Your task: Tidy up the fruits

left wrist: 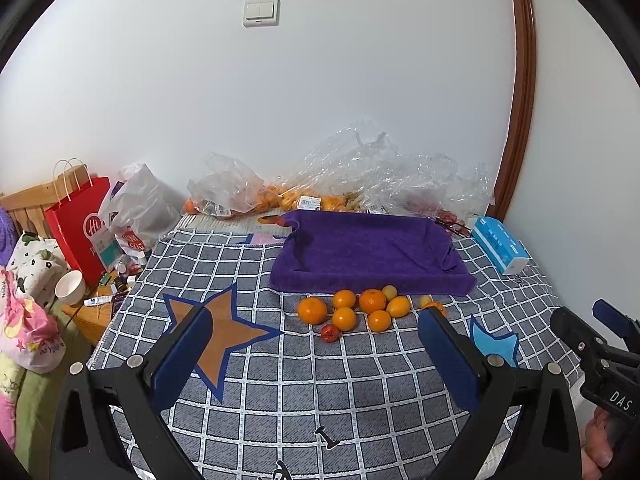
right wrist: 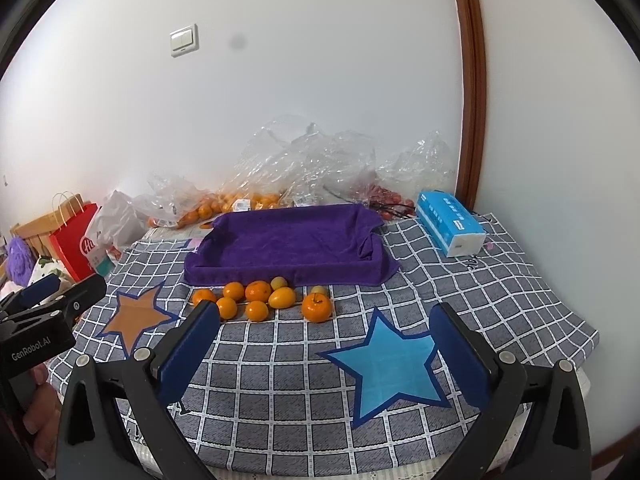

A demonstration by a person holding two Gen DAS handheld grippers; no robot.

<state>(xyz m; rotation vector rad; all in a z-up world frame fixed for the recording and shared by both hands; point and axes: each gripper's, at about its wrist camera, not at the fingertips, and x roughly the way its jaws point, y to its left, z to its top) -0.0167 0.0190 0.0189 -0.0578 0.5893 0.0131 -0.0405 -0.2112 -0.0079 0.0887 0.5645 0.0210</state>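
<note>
Both grippers hover spread wide and empty above a desk covered by a grey checked cloth (right wrist: 280,392) printed with stars. Ahead of the left gripper (left wrist: 316,340), a cluster of oranges (left wrist: 352,310) and small yellow fruits lies on the cloth, touching one another, just before a purple towel-lined tray (left wrist: 368,252). The right gripper (right wrist: 324,340) sees the same cluster (right wrist: 260,300) ahead and to its left. Beyond the tray, crumpled clear plastic bags (right wrist: 312,160) holding more fruit rest against a white wall (right wrist: 320,60) bearing a light switch (right wrist: 184,40). A blue tissue pack (right wrist: 448,220) sits ahead right, a red paper bag (left wrist: 78,224) far left
</note>
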